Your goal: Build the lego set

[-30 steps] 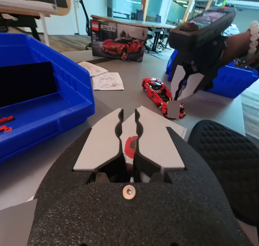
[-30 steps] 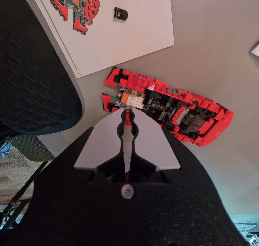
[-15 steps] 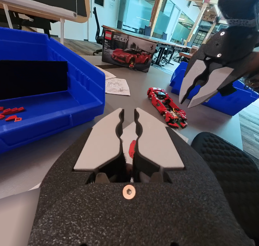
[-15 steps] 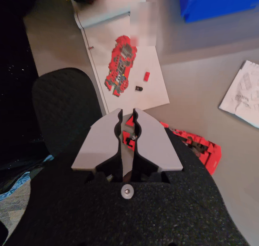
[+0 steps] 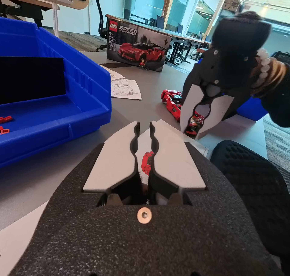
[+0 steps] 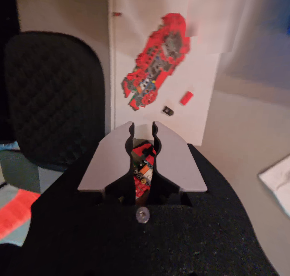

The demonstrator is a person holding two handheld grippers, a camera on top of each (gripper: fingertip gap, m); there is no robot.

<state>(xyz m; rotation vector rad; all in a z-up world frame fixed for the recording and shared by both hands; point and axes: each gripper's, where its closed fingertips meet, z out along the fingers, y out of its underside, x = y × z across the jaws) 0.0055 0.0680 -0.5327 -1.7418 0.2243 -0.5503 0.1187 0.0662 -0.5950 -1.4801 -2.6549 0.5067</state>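
Observation:
The part-built red lego car (image 5: 171,102) lies on the grey table (image 5: 141,111). My right gripper (image 5: 190,134) points down over the car's near end, jaws open, with the car showing through the gap. In the right wrist view the car (image 6: 143,169) sits between and below that gripper's (image 6: 143,123) fingers; contact cannot be told. My left gripper (image 5: 144,124) is slightly open and empty, hovering over the instruction page (image 5: 144,142). On that page (image 6: 196,127) lie a small red brick (image 6: 186,98) and a small black piece (image 6: 168,111).
A blue bin (image 5: 87,111) with a few red pieces (image 5: 6,119) stands left. The set's box (image 5: 136,48) and a minifigure (image 5: 142,64) stand at the back, with loose sheets (image 5: 125,89) before them. A second blue bin (image 5: 251,111) is right. A black mesh chair (image 5: 251,182) is at the near edge. The grippers' ends are close to 12 centimeters from one another.
My right gripper lifted off the car, then came back down over its near end with the jaws a little wider. My left gripper has barely moved.

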